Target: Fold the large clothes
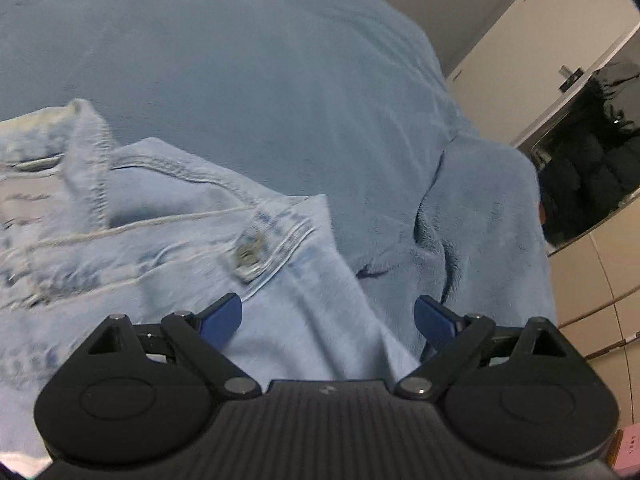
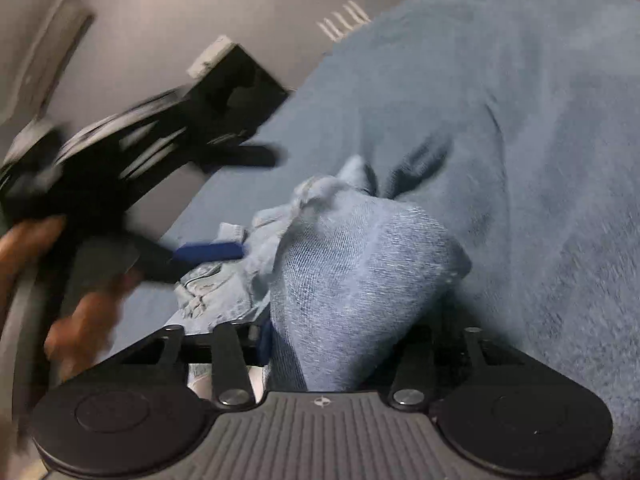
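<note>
Pale blue denim jeans [image 1: 160,248] lie crumpled on a blue fleece blanket [image 1: 260,60], with the waistband button [image 1: 248,256] facing up. My left gripper [image 1: 328,318] hovers over the waistband corner, its jaws wide open and the pads touching nothing. In the right wrist view a thick bunch of the jeans [image 2: 360,280] rises between the jaws of my right gripper [image 2: 340,344], which is shut on it; the fabric hides most of its fingers. The left gripper [image 2: 240,204] also appears there, blurred and held by a hand [image 2: 80,320], with one blue fingertip [image 2: 212,252] just above the denim.
The blanket [image 2: 540,160] covers the whole bed. Beige cupboards [image 1: 540,40] with a dark glass-fronted recess [image 1: 592,160] stand beyond the bed's right edge. A grey wall [image 2: 160,20] lies behind the far side. A pink box [image 1: 632,452] sits at the lower right.
</note>
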{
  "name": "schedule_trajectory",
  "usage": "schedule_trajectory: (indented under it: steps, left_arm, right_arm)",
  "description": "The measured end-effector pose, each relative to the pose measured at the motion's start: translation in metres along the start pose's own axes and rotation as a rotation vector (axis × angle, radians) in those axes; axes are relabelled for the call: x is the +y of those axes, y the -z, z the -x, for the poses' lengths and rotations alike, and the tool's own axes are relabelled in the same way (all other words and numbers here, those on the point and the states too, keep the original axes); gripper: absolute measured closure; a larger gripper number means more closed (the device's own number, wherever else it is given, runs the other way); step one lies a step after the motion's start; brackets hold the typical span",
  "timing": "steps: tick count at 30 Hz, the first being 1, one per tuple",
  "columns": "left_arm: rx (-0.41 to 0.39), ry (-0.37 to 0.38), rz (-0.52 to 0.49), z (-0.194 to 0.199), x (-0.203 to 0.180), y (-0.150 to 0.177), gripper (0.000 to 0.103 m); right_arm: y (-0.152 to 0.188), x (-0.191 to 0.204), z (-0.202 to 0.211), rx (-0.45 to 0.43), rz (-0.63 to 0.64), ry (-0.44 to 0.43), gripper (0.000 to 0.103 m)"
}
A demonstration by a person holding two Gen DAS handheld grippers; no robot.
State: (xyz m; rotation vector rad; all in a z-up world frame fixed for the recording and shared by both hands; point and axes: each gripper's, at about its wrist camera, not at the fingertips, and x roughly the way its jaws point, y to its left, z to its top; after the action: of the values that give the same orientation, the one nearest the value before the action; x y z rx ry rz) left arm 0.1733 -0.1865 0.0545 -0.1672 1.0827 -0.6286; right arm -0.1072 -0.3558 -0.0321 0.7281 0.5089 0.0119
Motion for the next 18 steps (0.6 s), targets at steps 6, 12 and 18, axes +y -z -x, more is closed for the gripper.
schedule_trajectory:
  steps: [6, 12, 18]
  left_arm:
    - [0.136, -0.096, -0.085, -0.034, -0.03, -0.022, 0.01]
    - [0.252, -0.416, -0.476, -0.057, -0.078, -0.022, 0.011]
    - [0.278, -0.518, -0.632, -0.051, -0.074, -0.009, 0.058]
  right_arm:
    - [0.007, 0.036, 0.012, -0.082, 0.256, -0.047, 0.063]
    - [0.018, 0.062, 0.017, -0.151, 0.454, -0.108, 0.066]
    - [0.03, 0.081, 0.021, -0.158, 0.562, -0.188, 0.068]
